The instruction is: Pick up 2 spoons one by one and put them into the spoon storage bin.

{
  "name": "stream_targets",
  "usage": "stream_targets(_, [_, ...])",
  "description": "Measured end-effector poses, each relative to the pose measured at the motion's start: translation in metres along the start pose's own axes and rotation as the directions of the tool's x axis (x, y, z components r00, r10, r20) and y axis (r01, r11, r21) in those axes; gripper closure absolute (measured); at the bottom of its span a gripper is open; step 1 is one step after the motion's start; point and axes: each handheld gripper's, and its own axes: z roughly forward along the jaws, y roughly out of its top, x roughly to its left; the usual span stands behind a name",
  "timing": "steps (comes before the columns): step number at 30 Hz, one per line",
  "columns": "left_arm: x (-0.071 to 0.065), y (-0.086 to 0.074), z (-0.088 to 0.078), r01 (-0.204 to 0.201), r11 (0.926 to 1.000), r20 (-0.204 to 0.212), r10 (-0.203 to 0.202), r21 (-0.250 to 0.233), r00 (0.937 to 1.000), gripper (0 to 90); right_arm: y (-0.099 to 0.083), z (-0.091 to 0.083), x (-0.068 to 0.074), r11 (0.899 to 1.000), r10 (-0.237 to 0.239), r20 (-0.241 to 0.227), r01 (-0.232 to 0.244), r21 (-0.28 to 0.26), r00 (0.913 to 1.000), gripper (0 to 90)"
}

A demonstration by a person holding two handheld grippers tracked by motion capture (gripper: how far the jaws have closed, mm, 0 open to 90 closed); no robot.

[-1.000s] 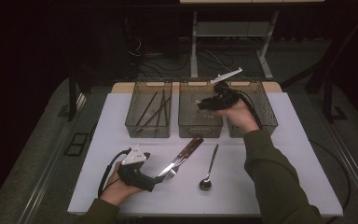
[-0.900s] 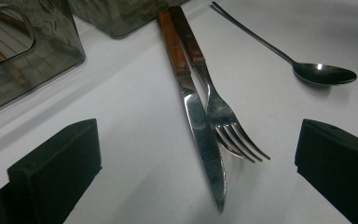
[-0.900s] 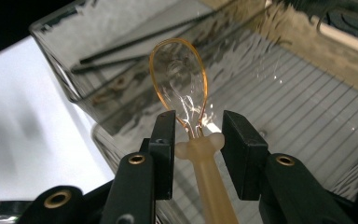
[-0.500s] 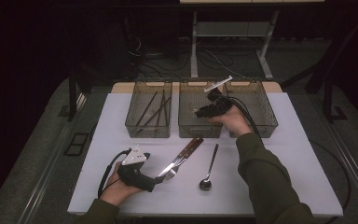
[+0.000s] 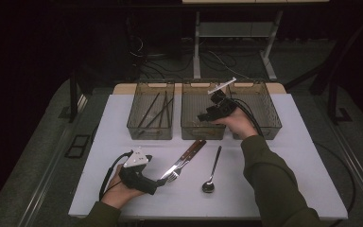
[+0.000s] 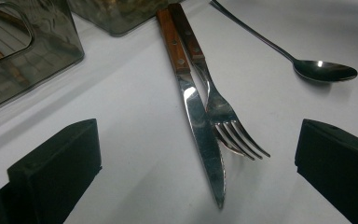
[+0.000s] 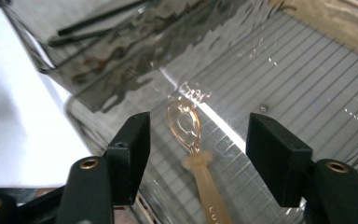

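Note:
My right gripper (image 5: 207, 115) hangs over the middle clear bin (image 5: 194, 131). Its jaws have just been opening and now stand apart (image 7: 200, 126). A translucent amber plastic spoon (image 7: 191, 140) lies on the bin's ribbed floor between them, touching neither pad. My left gripper (image 5: 163, 180) rests on the white table near the front, open (image 6: 198, 135). Just ahead of its jaws lie a wooden-handled knife (image 6: 200, 121) and a fork (image 6: 219, 109) side by side. A metal spoon (image 6: 324, 70) lies to their right.
Three clear bins stand in a row at the back. The left bin (image 5: 150, 130) holds black chopsticks (image 5: 157, 111). The right bin (image 5: 267, 124) sits behind my right hand. The knife (image 5: 189, 153), fork (image 5: 172, 176) and metal spoon (image 5: 211, 172) lie mid-table.
My right hand has shifted slightly left and down, from the wall between the middle and right bins to over the middle bin. The left hand has not moved.

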Motion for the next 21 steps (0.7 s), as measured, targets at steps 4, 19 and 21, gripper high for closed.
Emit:
stream_targets(4, [0.000, 0.000, 0.000, -0.002, 1.0000, -0.001, 0.002, 0.003, 1.0000, 0.0, -0.003, -0.015, 0.002, 0.999, 0.002, -0.011, -0.003, -0.054, 0.9999, 37.9])
stream_targets(19, [0.001, 0.000, -0.001, -0.008, 0.9999, -0.006, 0.008, 0.015, 0.9999, 0.0, -0.028, -0.067, 0.021, 0.987, -0.065, -0.047, 0.058, -0.147, 0.9968, 64.2])
stream_targets(21, [0.001, 0.000, -0.001, -0.007, 0.9999, -0.007, 0.007, 0.014, 1.0000, 0.0, -0.035, -0.069, 0.023, 0.987, -0.076, -0.050, 0.068, -0.145, 0.9959, 70.0])
